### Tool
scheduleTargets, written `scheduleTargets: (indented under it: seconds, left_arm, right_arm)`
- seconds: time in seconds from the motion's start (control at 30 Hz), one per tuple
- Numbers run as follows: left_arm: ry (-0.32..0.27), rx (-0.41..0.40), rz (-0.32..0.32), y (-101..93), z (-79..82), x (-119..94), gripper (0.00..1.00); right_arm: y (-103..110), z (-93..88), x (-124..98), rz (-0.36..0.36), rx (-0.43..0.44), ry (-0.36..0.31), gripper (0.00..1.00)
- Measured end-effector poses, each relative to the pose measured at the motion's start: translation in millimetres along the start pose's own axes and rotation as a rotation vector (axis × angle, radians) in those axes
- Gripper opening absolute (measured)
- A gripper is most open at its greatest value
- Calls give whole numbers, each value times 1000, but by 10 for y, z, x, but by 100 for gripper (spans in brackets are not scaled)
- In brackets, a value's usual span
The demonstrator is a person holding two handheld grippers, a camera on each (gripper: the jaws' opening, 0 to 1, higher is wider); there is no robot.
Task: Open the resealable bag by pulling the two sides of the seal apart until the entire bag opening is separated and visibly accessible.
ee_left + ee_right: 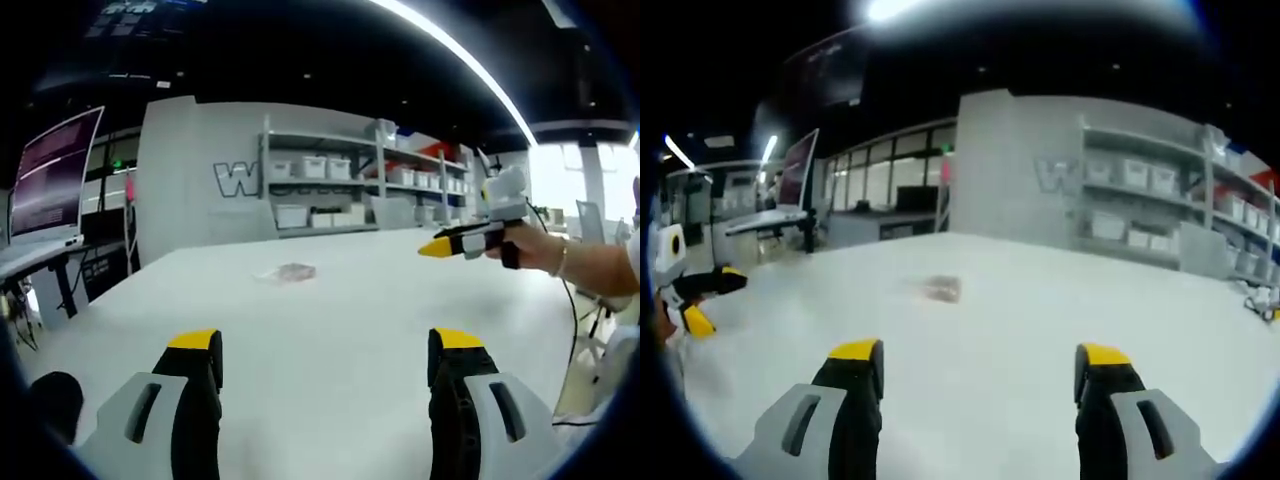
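Two grippers wide apart and empty, both well short of the resealable bag (288, 272)
Both pairs of jaws stand spread with nothing between them: the left gripper (325, 350) in the left gripper view, the right gripper (975, 362) in the right gripper view; the bag lies flat and alone near the middle of the white table (350, 400), well apart from both. Likely trouble: the bag is thin, pale and flat on the surface, so a jaw may skid over it or push it along rather than catch one side of the seal, and pinching both layers together would keep it shut. Room is generous, with bare tabletop all round the bag and the table's edges far off; the shelves (340, 180) and the monitor (55, 175) stand beyond it, clear of any approach
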State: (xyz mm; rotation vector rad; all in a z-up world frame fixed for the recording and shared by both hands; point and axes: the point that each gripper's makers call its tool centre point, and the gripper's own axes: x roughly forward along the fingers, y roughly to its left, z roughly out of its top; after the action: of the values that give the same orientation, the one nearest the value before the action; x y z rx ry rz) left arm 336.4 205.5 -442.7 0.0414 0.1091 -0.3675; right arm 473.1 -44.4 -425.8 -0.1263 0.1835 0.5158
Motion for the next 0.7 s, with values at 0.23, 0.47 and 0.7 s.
scheduleTargets:
  seconds: [0.23, 0.47, 0.7]
  left_arm:
    - [7, -1, 4, 22, 1, 3, 83]
    - [11, 0, 3, 33, 11, 8, 83]
    - [13, -9, -2, 32, -6, 17, 83]
  right_arm:
    - [-10, 8, 36, 1, 6, 4, 78]
    - [-19, 15, 69, 0, 9, 9, 78]
    - [-18, 32, 96, 1, 3, 11, 77]
